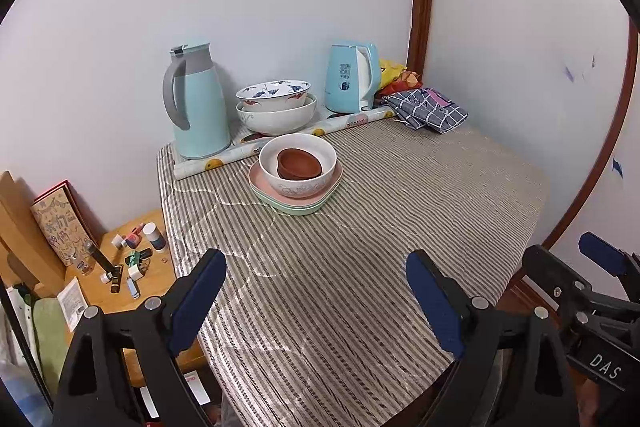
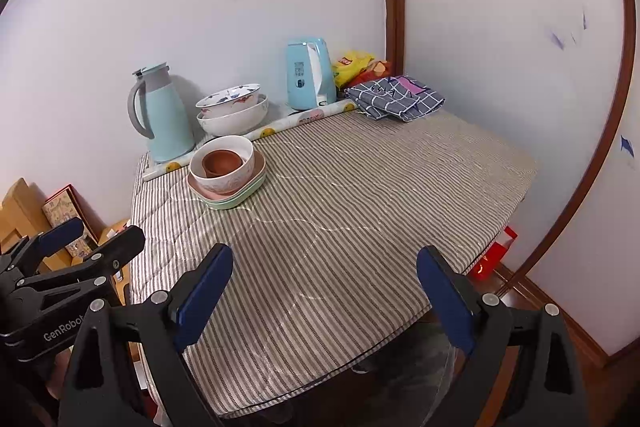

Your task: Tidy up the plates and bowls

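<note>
Terracotta-brown small bowl (image 1: 299, 164) sits nested inside the white patterned bowl (image 1: 297, 165), which stands on a pink plate (image 1: 256, 179) stacked over pale green plates (image 1: 296, 207). This stack is on the striped cloth of the desk (image 1: 360, 247), toward the back-left part, just in front of a rolled printed mat (image 1: 280, 143).

Behind the roll: a blue-and-red painted bowl (image 1: 273, 91) nested in a larger white bowl (image 1: 276, 115), between the light-blue thermos jug (image 1: 196, 103) and the light-blue electric kettle (image 1: 352, 77). A folded checked cloth (image 1: 426, 109) lies at the back right, with snack bags (image 2: 354, 65) behind it in the corner.

Your left hand-held gripper (image 1: 316, 301) hangs over the near edge of the desk, fingers spread wide, nothing between them. Your right hand-held gripper (image 2: 324, 297) is likewise spread and holds nothing, just beside the left one. Both are well apart from the stacked dishes.

A low wooden side table (image 1: 132, 279) with small bottles stands left of the desk.
</note>
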{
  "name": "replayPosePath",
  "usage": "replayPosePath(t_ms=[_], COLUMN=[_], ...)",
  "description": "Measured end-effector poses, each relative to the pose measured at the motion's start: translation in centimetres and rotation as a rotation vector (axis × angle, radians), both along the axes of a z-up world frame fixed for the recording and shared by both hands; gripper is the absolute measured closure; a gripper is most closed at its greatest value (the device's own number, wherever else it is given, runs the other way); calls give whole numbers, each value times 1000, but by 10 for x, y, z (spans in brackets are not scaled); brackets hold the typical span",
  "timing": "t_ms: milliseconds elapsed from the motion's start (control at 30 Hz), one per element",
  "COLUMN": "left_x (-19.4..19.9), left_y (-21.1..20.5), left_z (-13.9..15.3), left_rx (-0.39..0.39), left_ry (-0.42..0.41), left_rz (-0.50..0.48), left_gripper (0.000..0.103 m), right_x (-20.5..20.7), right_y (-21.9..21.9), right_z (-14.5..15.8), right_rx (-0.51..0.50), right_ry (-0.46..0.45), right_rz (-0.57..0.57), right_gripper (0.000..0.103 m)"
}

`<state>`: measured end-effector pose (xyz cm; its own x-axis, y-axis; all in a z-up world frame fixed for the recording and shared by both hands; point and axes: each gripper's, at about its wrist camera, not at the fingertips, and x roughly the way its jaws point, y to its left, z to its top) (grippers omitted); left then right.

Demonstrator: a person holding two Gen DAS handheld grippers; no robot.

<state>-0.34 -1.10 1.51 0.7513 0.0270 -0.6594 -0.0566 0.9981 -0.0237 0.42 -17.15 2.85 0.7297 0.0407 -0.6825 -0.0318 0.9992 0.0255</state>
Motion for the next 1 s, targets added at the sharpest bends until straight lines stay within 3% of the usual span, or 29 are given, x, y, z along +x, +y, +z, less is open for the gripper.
replayPosePath(t_ms=[1000], left_x=[-3], left_y=[-2], left_z=[-2], left_rx=[-15], left_ry=[1], left_rz=[5], left_gripper=[11], right_x=[-4], right_y=[4], right_z=[-2], right_rx=[6], right_ry=[4], right_rz=[6], right_gripper=[11])
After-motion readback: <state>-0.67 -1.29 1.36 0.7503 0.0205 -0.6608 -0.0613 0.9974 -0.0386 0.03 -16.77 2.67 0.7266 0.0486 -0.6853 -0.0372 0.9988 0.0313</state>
